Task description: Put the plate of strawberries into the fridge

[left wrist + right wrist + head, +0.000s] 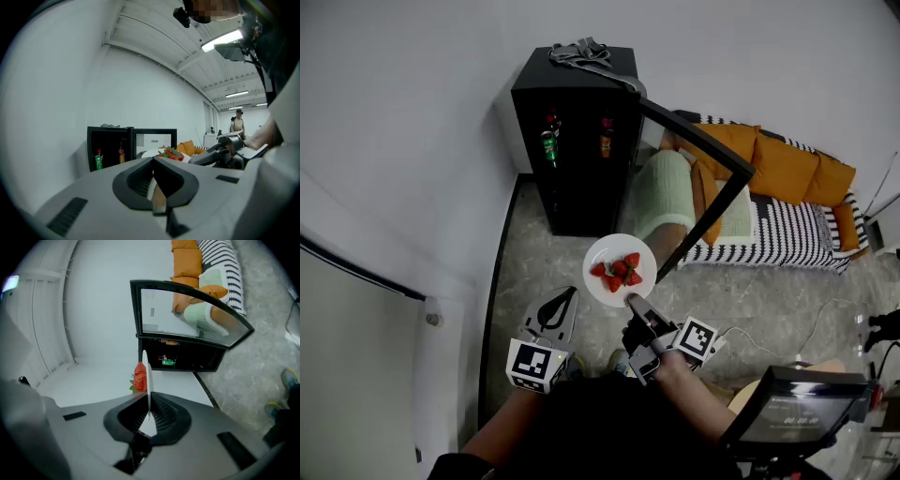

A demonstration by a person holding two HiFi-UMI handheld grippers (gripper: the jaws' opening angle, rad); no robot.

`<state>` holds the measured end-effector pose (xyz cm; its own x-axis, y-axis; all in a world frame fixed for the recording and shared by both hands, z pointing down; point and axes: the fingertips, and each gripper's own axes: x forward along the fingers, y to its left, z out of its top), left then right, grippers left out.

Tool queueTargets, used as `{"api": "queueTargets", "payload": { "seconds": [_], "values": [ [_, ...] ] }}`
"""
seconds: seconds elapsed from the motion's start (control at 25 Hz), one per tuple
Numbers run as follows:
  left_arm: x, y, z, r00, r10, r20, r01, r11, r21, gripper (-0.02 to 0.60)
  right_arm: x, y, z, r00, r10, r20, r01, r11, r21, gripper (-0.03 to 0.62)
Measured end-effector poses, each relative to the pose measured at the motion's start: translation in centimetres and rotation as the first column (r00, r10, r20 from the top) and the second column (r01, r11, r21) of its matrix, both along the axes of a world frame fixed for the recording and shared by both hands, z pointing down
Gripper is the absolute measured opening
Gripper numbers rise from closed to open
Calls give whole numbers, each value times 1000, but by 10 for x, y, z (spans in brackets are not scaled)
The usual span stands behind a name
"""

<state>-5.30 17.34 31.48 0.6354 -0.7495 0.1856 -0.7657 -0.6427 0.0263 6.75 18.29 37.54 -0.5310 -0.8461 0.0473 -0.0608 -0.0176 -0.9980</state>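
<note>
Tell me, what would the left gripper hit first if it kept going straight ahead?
Probably the white plate of strawberries, held by the right gripper just ahead of the left gripper; past it, the open black fridge. Depth is unclear.

A round white plate (614, 247), held level, carries several red strawberries (621, 270); the right gripper (631, 301) clamps its 5 o'clock rim. At 11 o'clock stands the black fridge (581, 187), door wide open.

Strawberries (620, 270) on plate (614, 242), before open fridge (581, 187)
</note>
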Motion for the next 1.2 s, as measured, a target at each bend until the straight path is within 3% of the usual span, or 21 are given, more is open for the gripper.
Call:
{"api": "queueTargets", "payload": {
  "seconds": [0.32, 1.2],
  "values": [
    [0, -11, 8, 1000, -27, 6, 27, 1000, -7, 6, 5, -9, 6, 1000, -23, 2, 23, 1000, -9, 18],
    [67, -15, 26, 995, -91, 28, 92, 995, -26, 5, 65, -16, 29, 993, -112, 42, 114, 992, -48, 18]
  ]
}}
